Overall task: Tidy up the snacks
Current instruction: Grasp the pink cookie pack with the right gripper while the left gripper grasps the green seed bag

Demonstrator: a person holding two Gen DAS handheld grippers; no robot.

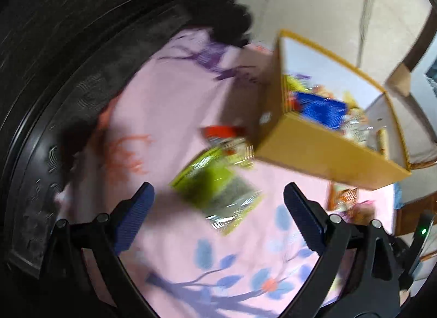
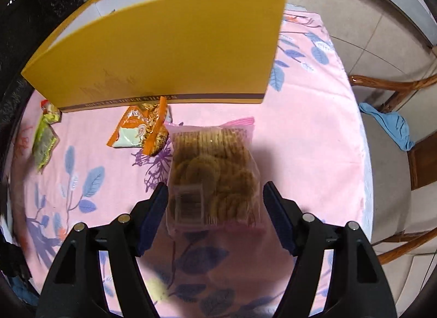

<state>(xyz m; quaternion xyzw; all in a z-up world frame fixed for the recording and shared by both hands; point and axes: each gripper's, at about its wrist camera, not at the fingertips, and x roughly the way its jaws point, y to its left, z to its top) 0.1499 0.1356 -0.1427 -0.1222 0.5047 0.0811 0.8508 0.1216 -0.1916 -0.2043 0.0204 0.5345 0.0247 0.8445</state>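
Snacks: one clear bag of biscuits (image 2: pixel 213 173) flat on the pink desk (image 2: pixel 314 137) between the spread, empty right tongs (image 2: pixel 214 217), an orange packet (image 2: pixel 139 132) just beyond it by the yellow box (image 2: pixel 164 53), and a green packet (image 1: pixel 218 192) ahead of the spread, empty left tongs (image 1: pixel 218 208). More packets lie inside the box. Risks, as judged: closing hard on the slack bag could crush biscuits, and the blurred left view suggests fast travel that could knock the green packet aside.
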